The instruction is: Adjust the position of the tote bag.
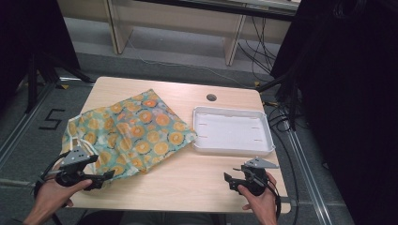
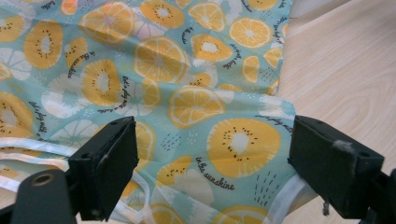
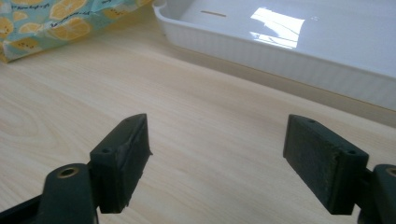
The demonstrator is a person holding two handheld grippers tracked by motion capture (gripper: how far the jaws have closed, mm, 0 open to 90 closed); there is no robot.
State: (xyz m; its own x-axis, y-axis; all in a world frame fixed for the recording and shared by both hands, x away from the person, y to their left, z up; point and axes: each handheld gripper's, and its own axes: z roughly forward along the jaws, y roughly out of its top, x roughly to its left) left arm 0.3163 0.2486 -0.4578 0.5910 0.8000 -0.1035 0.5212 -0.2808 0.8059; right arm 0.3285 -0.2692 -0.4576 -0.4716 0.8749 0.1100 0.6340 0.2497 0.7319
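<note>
A teal cloth with an orange-slice print (image 1: 131, 133) lies crumpled over the left half of the wooden table (image 1: 197, 180). A white rectangular tray (image 1: 232, 130) sits at the right, with nothing in it. My left gripper (image 1: 104, 178) is at the table's near left edge, open, its jaws wide just over the cloth's near corner (image 2: 219, 140), where white drawstrings show. My right gripper (image 1: 231, 182) hovers open over bare wood at the near right, in front of the tray (image 3: 299, 42), with nothing between its jaws. The cloth's edge (image 3: 51, 23) lies far left in the right gripper view.
A round cable hole (image 1: 211, 97) sits in the table's far edge. Beyond the table stand pale shelving legs (image 1: 233, 42), cables and black curtains (image 1: 356, 93). A black stand (image 1: 33, 79) is on the floor at the left. Bare wood lies between the two grippers.
</note>
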